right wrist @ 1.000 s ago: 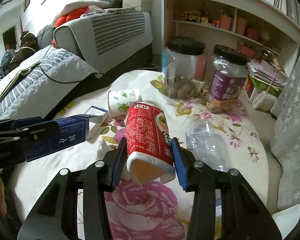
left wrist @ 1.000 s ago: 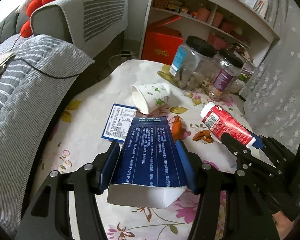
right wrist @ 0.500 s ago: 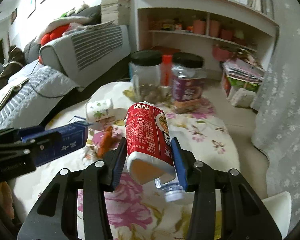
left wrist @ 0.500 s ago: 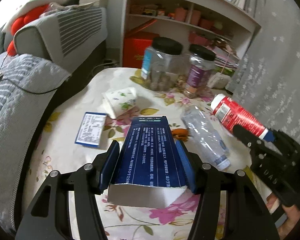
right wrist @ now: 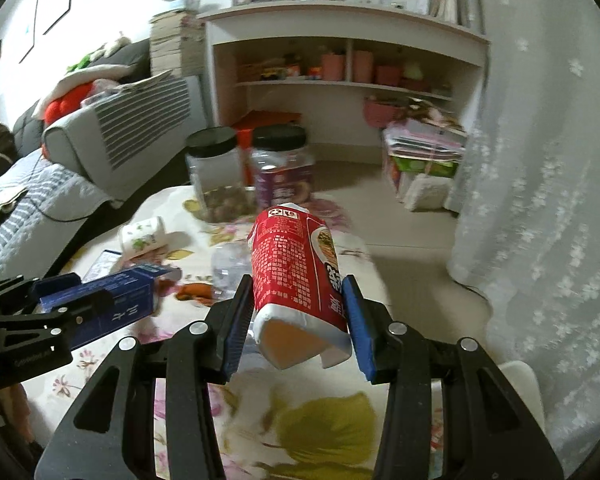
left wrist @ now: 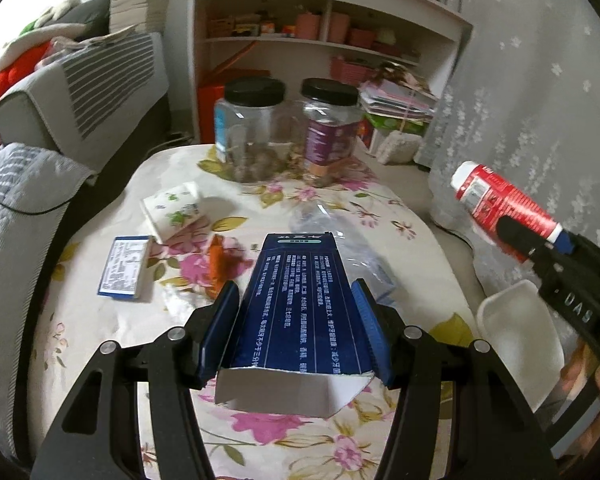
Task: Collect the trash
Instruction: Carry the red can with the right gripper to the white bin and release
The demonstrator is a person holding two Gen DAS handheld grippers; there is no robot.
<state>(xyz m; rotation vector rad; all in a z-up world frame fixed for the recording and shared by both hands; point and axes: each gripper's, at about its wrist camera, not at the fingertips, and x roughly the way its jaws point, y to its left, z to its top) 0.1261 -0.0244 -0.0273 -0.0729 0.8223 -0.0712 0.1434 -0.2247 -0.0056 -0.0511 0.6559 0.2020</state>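
Observation:
My left gripper [left wrist: 296, 304] is shut on a dark blue carton [left wrist: 300, 304] with an open white end, held above the floral table [left wrist: 100, 344]. My right gripper [right wrist: 298, 300] is shut on a red carton [right wrist: 296, 264] and holds it above the table's right edge; the red carton also shows in the left wrist view [left wrist: 500, 204]. On the table lie a tipped paper cup [left wrist: 172, 210], a small blue box [left wrist: 126, 266], an orange scrap [left wrist: 216, 260] and a clear plastic bottle [left wrist: 332, 224].
Two black-lidded jars [left wrist: 252, 128] [left wrist: 328, 128] stand at the table's far end. A grey sofa [left wrist: 28, 140] runs along the left. A white shelf unit [left wrist: 320, 40] stands behind. A white curtain [right wrist: 540, 200] hangs on the right. A white bin rim [left wrist: 520, 340] sits beside the table.
Both grippers have pulled back and up from the table, still holding their cartons. The right gripper has swung right, towards the curtain and the table's edge.

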